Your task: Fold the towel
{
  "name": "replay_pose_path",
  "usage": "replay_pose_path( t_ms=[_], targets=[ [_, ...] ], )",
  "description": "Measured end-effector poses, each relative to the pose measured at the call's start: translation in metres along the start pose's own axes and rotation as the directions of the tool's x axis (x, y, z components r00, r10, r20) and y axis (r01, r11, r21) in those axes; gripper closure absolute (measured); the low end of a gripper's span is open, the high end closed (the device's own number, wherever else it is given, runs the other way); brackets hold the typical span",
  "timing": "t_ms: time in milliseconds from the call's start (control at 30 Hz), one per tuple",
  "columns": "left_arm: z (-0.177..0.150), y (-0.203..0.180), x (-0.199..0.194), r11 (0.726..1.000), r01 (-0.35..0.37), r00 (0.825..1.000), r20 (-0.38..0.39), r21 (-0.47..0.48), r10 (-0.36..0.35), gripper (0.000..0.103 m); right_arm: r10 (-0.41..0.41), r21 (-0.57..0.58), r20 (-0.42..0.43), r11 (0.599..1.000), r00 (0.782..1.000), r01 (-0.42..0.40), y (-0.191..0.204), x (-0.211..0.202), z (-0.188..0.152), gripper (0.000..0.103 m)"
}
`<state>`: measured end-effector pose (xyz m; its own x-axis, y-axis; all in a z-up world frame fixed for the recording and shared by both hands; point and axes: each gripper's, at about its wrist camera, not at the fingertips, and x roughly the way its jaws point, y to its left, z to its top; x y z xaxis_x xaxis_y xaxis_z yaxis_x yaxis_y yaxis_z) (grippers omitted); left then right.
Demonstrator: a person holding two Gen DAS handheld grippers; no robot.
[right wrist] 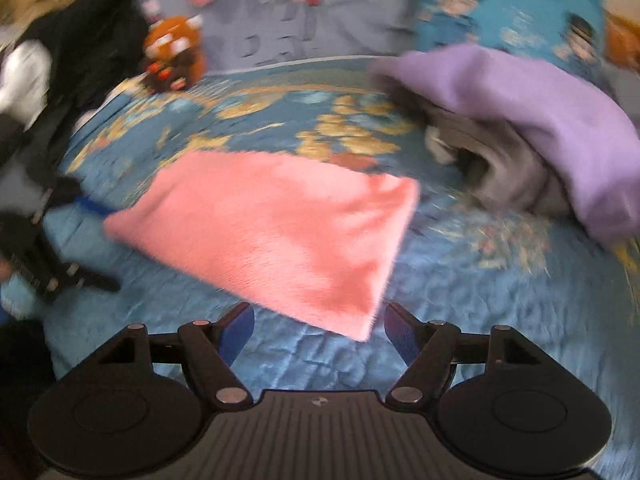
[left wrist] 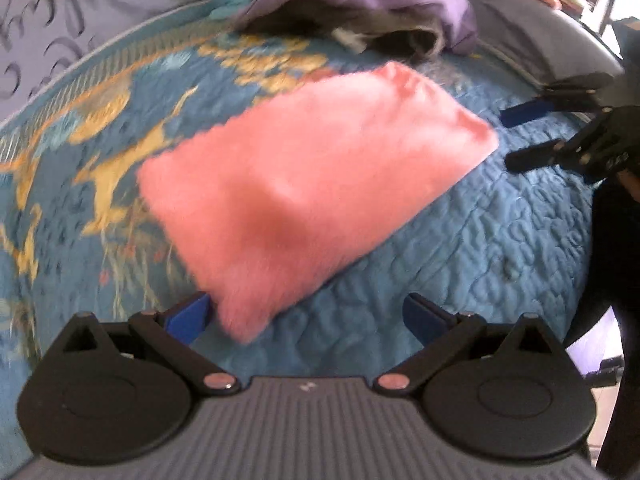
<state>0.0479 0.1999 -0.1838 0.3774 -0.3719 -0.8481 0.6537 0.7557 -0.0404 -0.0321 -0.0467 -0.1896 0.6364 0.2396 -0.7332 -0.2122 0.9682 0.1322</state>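
Towel between wide-open left gripper

Pink towel on the bed

The folded pink towel lies on the blue bedspread; the right claw stands wide open at 6 o'clock, its corner between the fingers.

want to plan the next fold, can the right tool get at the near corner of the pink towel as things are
Probably yes. The right tool is open, and the pink towel has its near corner lying flat on the blue bedspread just ahead of the fingers, with nothing between them.
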Motion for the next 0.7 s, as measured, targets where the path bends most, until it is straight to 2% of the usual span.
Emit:
replay_pose_path(
  t_ms=[100, 167, 267, 400, 467, 600, 667, 700],
  targets=[
    [-0.004, 0.004, -0.013, 0.997, 0.016, 0.999, 0.053, -0.074, -0.012, 0.0, 0.019, 0.18, -0.009, 0.984, 1.0, -0.017, -0.015, 0.004, -0.001, 0.032],
    [-0.006, 0.008, -0.021, 0.985, 0.049, 0.995, 0.094, -0.165, -0.034, 0.0, 0.069, 0.318, -0.012, 0.946, 0.998, -0.061, -0.026, 0.01, -0.006, 0.032],
    [-0.015, 0.018, -0.023, 0.942, 0.096, 0.989, 0.137, -0.322, -0.053, 0.0, 0.12, 0.456, 0.015, 0.883, 0.993, -0.113, -0.036, 0.015, -0.016, 0.032],
    [-0.032, 0.026, -0.016, 0.869, 0.142, 0.984, 0.159, -0.474, -0.074, 0.0, 0.143, 0.553, 0.059, 0.819, 0.988, -0.151, -0.041, 0.016, -0.024, 0.029],
    [-0.039, 0.028, -0.01, 0.841, 0.157, 0.984, 0.16, -0.518, -0.085, 0.0, 0.151, 0.6, 0.08, 0.782, 0.985, -0.168, -0.044, 0.018, -0.024, 0.028],
    [-0.04, 0.03, -0.008, 0.827, 0.165, 0.981, 0.176, -0.537, -0.081, 0.0, 0.154, 0.694, 0.125, 0.692, 0.98, -0.197, -0.052, 0.019, -0.027, 0.03],
    [-0.038, 0.033, -0.006, 0.821, 0.177, 0.979, 0.185, -0.543, -0.089, 0.0, 0.149, 0.722, 0.126, 0.665, 0.981, -0.194, -0.053, 0.02, -0.028, 0.046],
    [-0.037, 0.034, -0.007, 0.819, 0.179, 0.978, 0.188, -0.546, -0.088, 0.0, 0.143, 0.731, 0.124, 0.655, 0.982, -0.188, -0.053, 0.02, -0.029, 0.049]
  ],
)
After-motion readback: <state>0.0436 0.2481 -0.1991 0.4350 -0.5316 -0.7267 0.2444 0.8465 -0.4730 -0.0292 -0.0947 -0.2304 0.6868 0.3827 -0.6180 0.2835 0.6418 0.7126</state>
